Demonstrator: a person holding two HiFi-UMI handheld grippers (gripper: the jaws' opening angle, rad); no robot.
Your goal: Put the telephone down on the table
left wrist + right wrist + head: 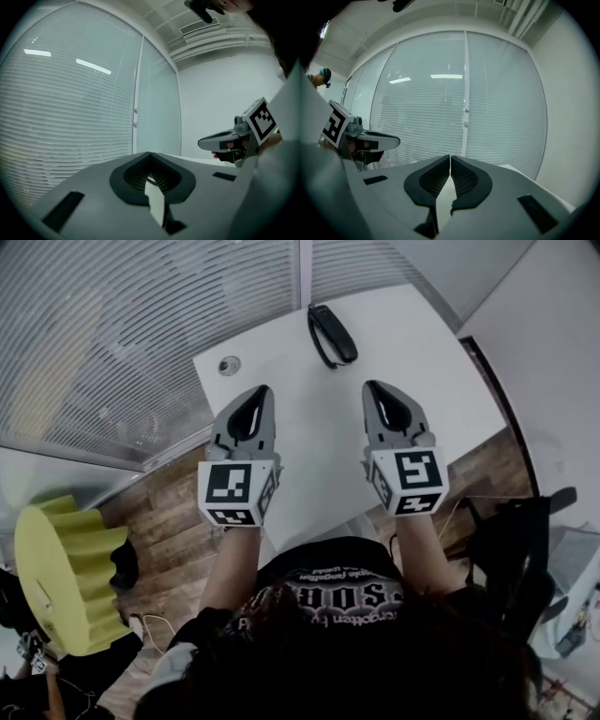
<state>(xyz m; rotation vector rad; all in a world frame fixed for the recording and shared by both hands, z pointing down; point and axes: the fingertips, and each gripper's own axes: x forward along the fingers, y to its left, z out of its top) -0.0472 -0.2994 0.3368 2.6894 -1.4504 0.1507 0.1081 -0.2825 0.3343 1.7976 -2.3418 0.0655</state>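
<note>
Blinds [103, 334] cover the window on the left side. Next comes the left gripper [261, 392], hovering above the white rectangular table [314, 474] with its jaws pressed together and nothing between them. The black corded telephone handset [332, 332] lies flat near the table's far edge, well apart from both grippers. Right gripper [373, 386] is the same deal: jaws closed tight, holding nothing.

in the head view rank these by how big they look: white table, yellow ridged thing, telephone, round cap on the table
Largest to smallest:
1. white table, though grippers and the person cover part of it
2. yellow ridged thing, which stands off the table, so its depth may skew its look
3. telephone
4. round cap
</note>
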